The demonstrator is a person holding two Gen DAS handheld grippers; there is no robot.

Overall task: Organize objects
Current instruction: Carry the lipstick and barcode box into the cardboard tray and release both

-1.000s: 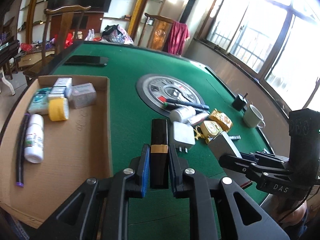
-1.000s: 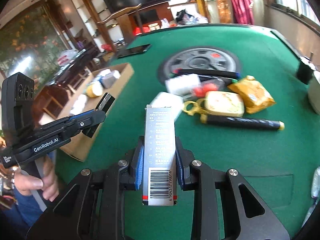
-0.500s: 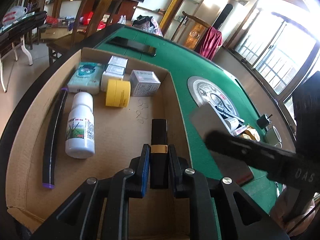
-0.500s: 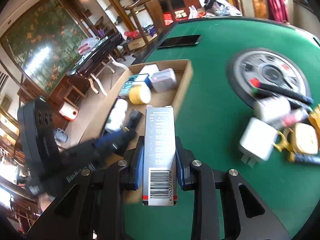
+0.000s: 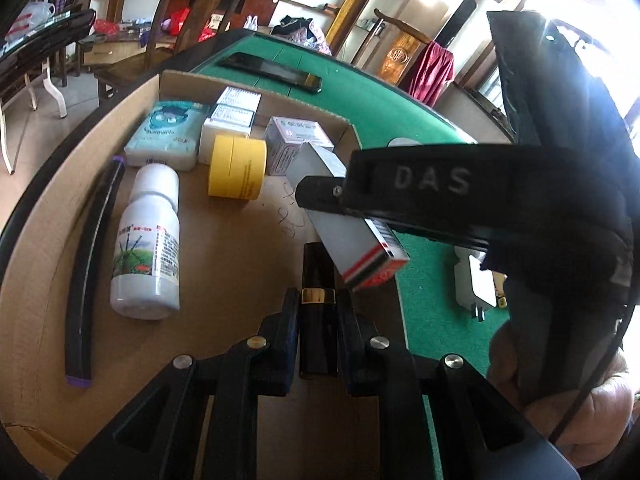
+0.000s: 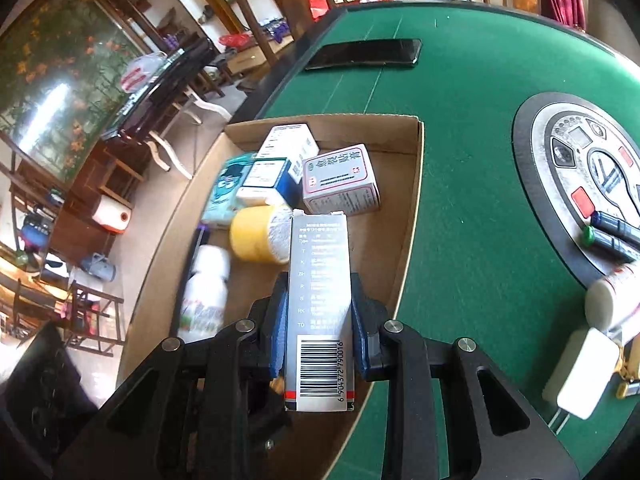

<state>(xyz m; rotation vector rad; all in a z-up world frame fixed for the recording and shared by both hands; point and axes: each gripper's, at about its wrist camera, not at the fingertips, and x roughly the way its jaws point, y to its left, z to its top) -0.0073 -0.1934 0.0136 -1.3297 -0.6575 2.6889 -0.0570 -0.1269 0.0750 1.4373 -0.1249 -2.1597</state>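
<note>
My left gripper (image 5: 318, 304) is shut on a black tube with a gold band (image 5: 318, 280), held low over the floor of the cardboard tray (image 5: 248, 248). My right gripper (image 6: 319, 300) is shut on a long grey box with a barcode (image 6: 319, 288), held over the tray's right part (image 6: 414, 184). In the left wrist view the grey box (image 5: 340, 216) hangs just above and ahead of the black tube, with the right gripper's body (image 5: 440, 188) across the frame.
In the tray lie a white bottle (image 5: 148, 236), yellow tape roll (image 5: 238, 168), black stick (image 5: 90, 264), tissue pack (image 5: 168, 132) and small boxes (image 5: 298, 140). On the green table are a phone (image 6: 364, 54), markers (image 6: 612, 232), a white charger (image 6: 580, 372) and the round centre panel (image 6: 560, 152).
Both grippers have moved left from the table to over the tray, each still holding its object. The grey box now hangs close above the black tube.
</note>
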